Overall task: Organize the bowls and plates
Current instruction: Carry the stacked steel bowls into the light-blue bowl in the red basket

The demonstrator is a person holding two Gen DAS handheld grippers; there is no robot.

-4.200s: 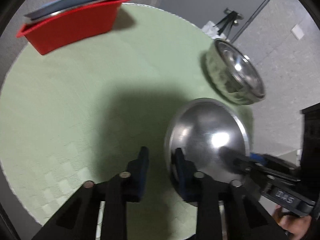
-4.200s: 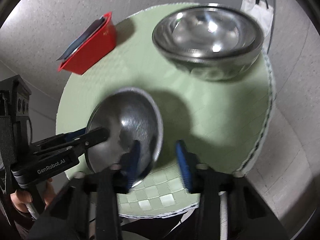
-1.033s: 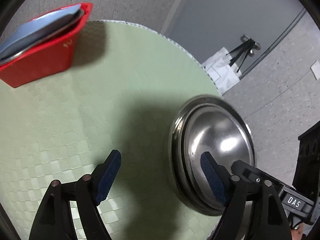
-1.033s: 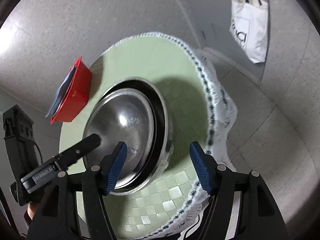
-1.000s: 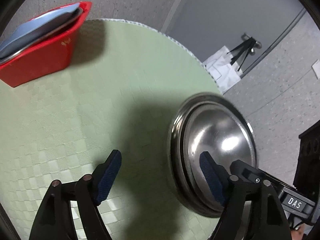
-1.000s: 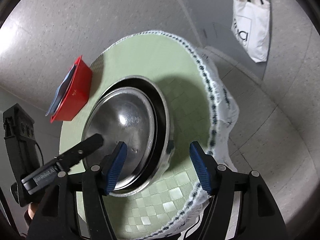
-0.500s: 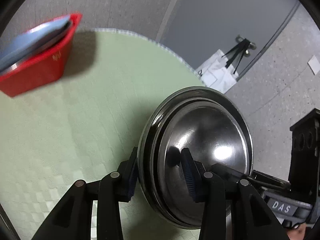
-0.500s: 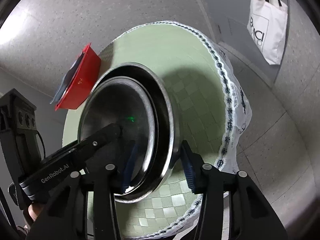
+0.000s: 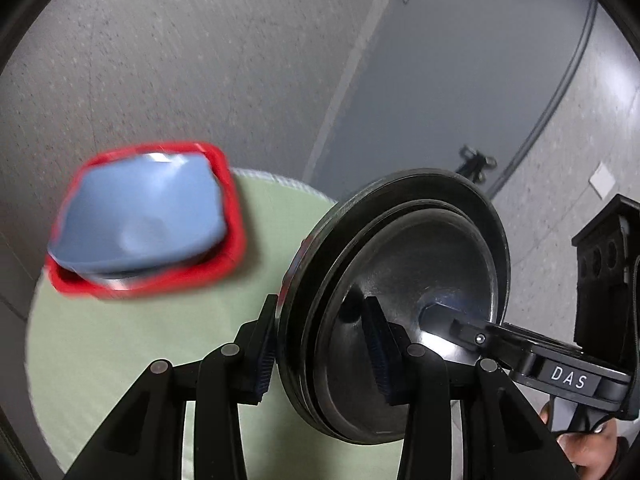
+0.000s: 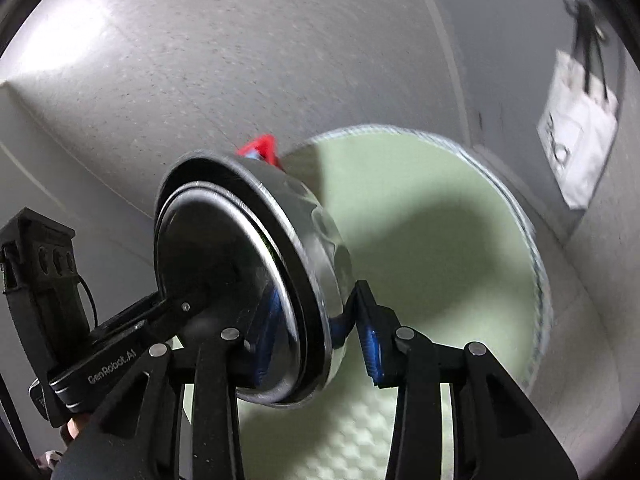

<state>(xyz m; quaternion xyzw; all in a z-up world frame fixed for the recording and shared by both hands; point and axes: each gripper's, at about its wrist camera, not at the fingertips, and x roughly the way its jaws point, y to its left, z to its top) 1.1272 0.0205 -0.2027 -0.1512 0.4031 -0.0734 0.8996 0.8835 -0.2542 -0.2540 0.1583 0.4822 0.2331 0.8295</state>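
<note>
Steel bowls [image 9: 400, 280] between both grippers

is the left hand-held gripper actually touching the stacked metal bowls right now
Touching. The left wrist view shows the left hand-held gripper with its blue pads pressed on both sides of the rim of the stacked metal bowls.

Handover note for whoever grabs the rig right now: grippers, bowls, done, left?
Left gripper: shut on the near rim of the nested steel bowls.
Right gripper: shut on the opposite rim, same bowls.
Bowls: smaller one sits inside the larger, the pair held off the green table.
Red bin with blue plate sits at the table's far edge.
Done: bowls nested.
Left: set the stack down, probably near the bin.
</note>
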